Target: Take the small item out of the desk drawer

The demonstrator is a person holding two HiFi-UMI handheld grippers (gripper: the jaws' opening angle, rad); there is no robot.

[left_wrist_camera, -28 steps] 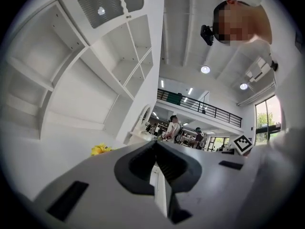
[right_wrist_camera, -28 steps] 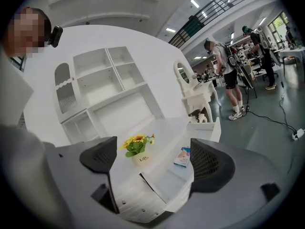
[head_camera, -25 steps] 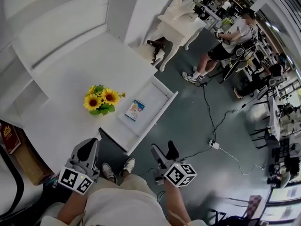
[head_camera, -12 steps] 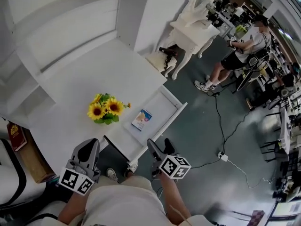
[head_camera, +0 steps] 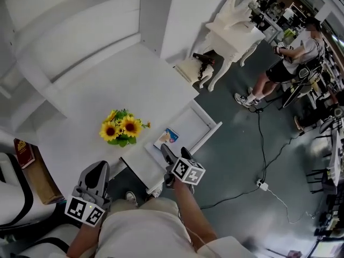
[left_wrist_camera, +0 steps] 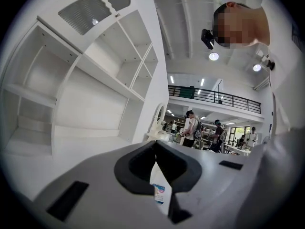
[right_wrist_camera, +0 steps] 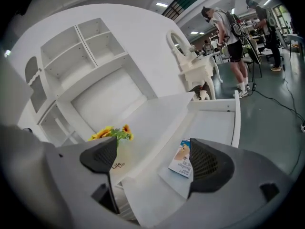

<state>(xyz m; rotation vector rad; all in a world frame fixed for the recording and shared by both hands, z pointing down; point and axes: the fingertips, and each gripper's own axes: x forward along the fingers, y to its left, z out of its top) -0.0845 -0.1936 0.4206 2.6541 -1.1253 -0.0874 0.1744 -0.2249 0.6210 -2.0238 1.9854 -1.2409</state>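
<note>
So far the small box has not been lifted: it lies flat on the bottom of the open drawer, about midway along it, printed face up and clear of the drawer walls. The drawer is pulled well out from under the tabletop, so the opening step looks done. The right tool hovers over the near part of the drawer, just short of the box. In the right gripper view its jaws stand wide apart, with the box showing between them close to the right-hand pad and not touched. What is left, by my reading, is the whole grasp: lower, close on the box, and lift it out over the drawer rim. The left tool hangs near the person's lap by the tabletop edge, jaws drawn together on nothing. A bunch of sunflowers stands on the tabletop just beside the drawer, apart from the box
</note>
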